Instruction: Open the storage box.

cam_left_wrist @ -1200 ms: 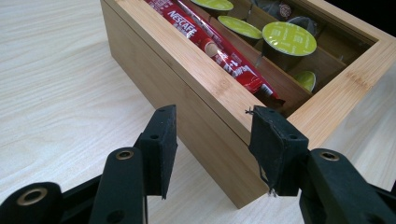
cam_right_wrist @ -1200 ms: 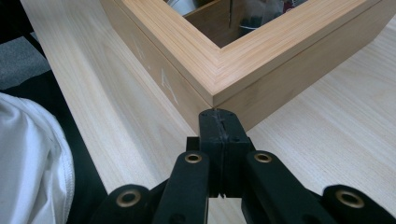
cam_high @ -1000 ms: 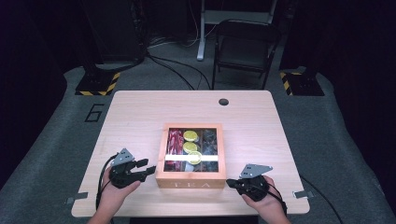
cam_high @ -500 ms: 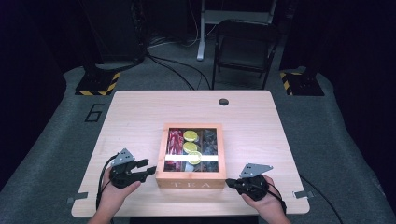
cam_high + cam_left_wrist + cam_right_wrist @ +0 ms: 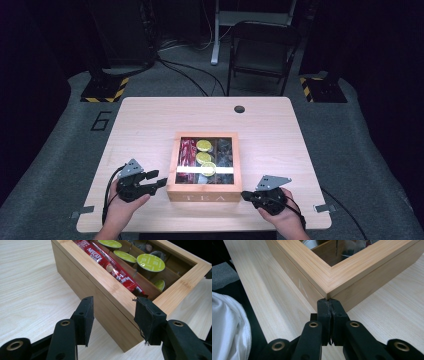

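A bamboo tea box [image 5: 204, 192] sits on the table's near middle. It holds red stick packs [image 5: 187, 151] and green-topped capsules [image 5: 203, 145]. My left gripper [image 5: 161, 181] lies just left of the box's front left corner, jaws apart and pressing on nothing. In the left gripper view the gripper [image 5: 113, 308] faces the box wall [image 5: 100, 285], with the red sticks [image 5: 110, 266] and a green capsule [image 5: 150, 262] beyond. My right gripper [image 5: 245, 195] rests at the front right corner. Its jaws [image 5: 328, 302] are shut together, tips right against the box corner [image 5: 337, 272].
The wooden table [image 5: 150, 125] has a round cable hole [image 5: 239, 109] near its far edge. A folding chair [image 5: 262, 50] stands behind the table. White cloth [image 5: 229, 327] shows off the table's near edge in the right gripper view.
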Tool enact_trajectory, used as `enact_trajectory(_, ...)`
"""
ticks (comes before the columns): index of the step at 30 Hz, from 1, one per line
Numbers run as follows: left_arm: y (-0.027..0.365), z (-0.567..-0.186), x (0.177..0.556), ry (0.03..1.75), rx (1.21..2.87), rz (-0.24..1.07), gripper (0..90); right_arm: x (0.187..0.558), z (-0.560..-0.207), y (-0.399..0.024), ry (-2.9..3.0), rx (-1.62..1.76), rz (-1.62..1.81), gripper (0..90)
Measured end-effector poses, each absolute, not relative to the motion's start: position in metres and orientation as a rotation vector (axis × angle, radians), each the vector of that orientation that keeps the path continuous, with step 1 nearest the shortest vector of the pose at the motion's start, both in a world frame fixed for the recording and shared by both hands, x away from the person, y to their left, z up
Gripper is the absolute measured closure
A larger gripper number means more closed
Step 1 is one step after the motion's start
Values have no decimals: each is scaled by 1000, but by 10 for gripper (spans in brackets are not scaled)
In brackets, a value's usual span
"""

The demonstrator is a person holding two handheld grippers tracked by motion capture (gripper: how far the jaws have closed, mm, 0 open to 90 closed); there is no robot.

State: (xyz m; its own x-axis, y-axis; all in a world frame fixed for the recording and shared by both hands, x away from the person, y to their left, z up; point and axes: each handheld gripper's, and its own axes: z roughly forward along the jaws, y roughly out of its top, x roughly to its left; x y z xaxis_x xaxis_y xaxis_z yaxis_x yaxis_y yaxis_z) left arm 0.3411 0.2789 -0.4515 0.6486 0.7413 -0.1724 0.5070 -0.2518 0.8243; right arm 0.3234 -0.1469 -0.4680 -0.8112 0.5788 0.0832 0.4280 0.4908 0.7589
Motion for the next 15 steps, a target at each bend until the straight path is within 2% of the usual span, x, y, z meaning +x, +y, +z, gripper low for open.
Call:
enact_trajectory(8, 275, -445, 337, 955, 1927, 288, 478, 323, -467, -145, 2519, 880, 1235, 878)
enact_trajectory(15, 265, -437, 331, 904, 1947, 280, 408, 324, -463, -146, 2506, 910, 1281, 875)
